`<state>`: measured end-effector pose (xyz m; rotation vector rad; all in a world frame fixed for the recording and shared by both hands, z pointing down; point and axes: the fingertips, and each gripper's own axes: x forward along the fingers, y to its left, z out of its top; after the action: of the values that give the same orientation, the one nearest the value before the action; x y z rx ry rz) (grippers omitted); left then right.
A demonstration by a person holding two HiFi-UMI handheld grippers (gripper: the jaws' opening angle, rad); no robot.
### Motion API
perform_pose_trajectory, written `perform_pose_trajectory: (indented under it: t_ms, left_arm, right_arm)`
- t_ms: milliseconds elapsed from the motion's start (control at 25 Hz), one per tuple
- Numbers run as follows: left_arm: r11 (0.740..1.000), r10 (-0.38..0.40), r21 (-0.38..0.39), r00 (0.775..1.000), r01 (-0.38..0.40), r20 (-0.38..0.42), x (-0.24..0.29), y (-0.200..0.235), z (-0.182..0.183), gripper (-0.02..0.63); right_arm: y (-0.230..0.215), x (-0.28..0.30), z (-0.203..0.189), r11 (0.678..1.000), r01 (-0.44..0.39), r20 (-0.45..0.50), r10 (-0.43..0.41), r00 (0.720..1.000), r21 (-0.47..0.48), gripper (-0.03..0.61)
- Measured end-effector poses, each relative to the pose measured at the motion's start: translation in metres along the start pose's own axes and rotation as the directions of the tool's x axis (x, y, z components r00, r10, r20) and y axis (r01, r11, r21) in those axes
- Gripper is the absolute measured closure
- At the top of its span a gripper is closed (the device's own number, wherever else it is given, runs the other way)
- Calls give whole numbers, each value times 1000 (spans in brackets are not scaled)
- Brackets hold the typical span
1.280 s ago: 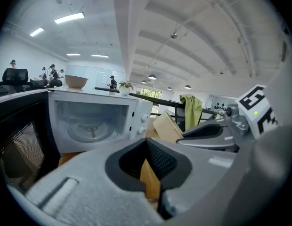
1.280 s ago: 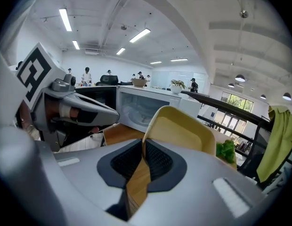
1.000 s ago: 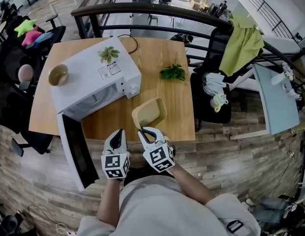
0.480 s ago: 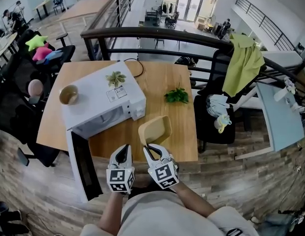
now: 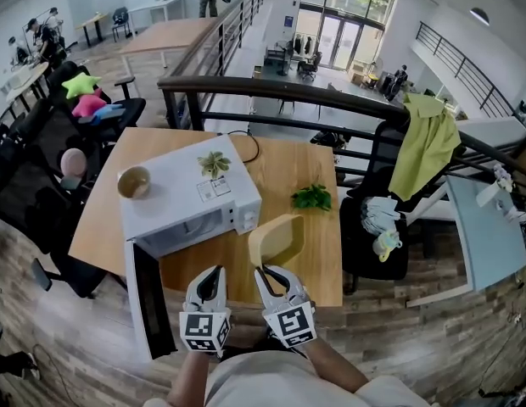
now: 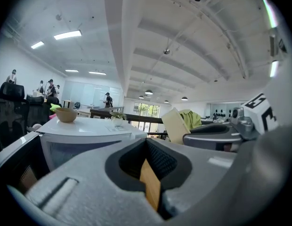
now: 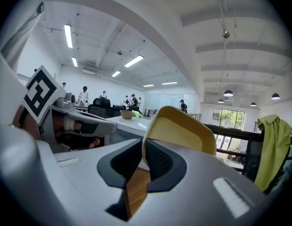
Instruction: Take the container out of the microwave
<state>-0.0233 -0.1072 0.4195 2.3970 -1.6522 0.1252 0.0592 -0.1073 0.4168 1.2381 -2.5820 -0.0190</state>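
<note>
A yellow container (image 5: 278,238) hangs tilted over the front of the wooden table (image 5: 318,265), outside the white microwave (image 5: 182,203). My right gripper (image 5: 265,272) is shut on its near rim. In the right gripper view the rim (image 7: 145,147) sits clamped between the dark pads, and the container (image 7: 183,131) rises beyond them. My left gripper (image 5: 214,275) is beside it on the left, shut with nothing in it. In the left gripper view only table wood shows in the slit of my left gripper (image 6: 150,185). The microwave door (image 5: 149,299) hangs open toward me.
A tan bowl (image 5: 134,181) and a small plant (image 5: 214,164) stand on top of the microwave. A green sprig (image 5: 312,197) lies on the table's far right. A chair draped with green cloth (image 5: 424,142) stands to the right, and a dark railing (image 5: 271,91) runs behind.
The container has gone from lying on the table to tilted up in my right gripper. Both grippers stay near the front edge. The head view has swung upward.
</note>
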Motion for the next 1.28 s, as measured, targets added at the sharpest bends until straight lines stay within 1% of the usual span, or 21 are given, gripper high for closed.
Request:
perform_pose_trajectory:
  t_ms: [240, 360, 480, 640, 760, 880, 960, 1120, 1280]
  left_arm:
    - [1000, -5, -1, 999, 5, 49, -2, -7, 22, 611]
    - [1000, -9, 12, 997, 8, 81, -4, -10, 35, 611]
    - [1000, 8, 23, 995, -10, 101, -6, -8, 42, 611]
    - [999, 29, 22, 993, -32, 111, -10, -4, 44, 611]
    - [999, 31, 29, 992, -35, 124, -12, -4, 47, 611]
    - [999, 35, 30, 991, -39, 131, -13, -3, 50, 611]
    - [999, 38, 30, 991, -42, 130, -14, -3, 50, 611]
    - [999, 35, 36, 991, -40, 132, -15, -4, 52, 611]
    - [998, 24, 45, 990, -31, 139, -16, -6, 55, 611]
  right_arm:
    - [-7, -7, 30, 999, 13, 59, -11, 998, -37, 540]
    - [-11, -10, 37, 999, 29, 87, -27, 996, -24, 540]
    - [-15, -13, 44, 999, 43, 110, -40, 993, -24, 540]
    - [-22, -17, 47, 998, 61, 121, -58, 991, -24, 540]
    - [-25, -19, 49, 997, 67, 122, -61, 991, -44, 540]
    - [-30, -20, 51, 996, 79, 134, -75, 988, -28, 540]
    - [-33, -21, 54, 996, 83, 135, -77, 988, -43, 540]
    - [-38, -23, 53, 995, 99, 139, -94, 986, -26, 540]
    - [-39, -24, 55, 994, 101, 142, -96, 985, -29, 540]
